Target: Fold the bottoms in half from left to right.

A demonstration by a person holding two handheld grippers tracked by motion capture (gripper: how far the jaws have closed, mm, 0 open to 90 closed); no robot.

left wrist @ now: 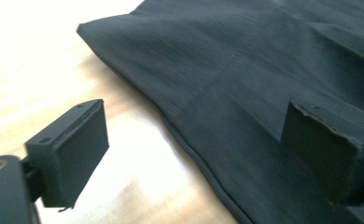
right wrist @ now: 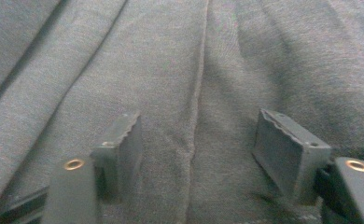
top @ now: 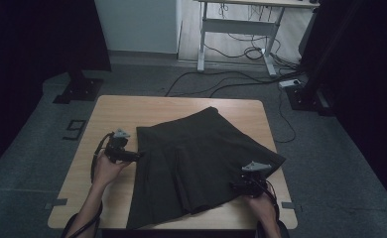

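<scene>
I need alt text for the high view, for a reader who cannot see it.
A dark pleated fabric skirt lies flat on a light wooden table. The left gripper is at its left edge, the right gripper over its right hem, both open.

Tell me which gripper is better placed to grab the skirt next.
Left, probably. The left gripper is open at the dark skirt's side edge, hem between its jaws. The right gripper is open over flat cloth, no edge to pinch.

Grey carpet floor (top: 28,148), black curtains (top: 28,34), white desk frame (top: 241,25), trailing floor cables (top: 221,82).
</scene>
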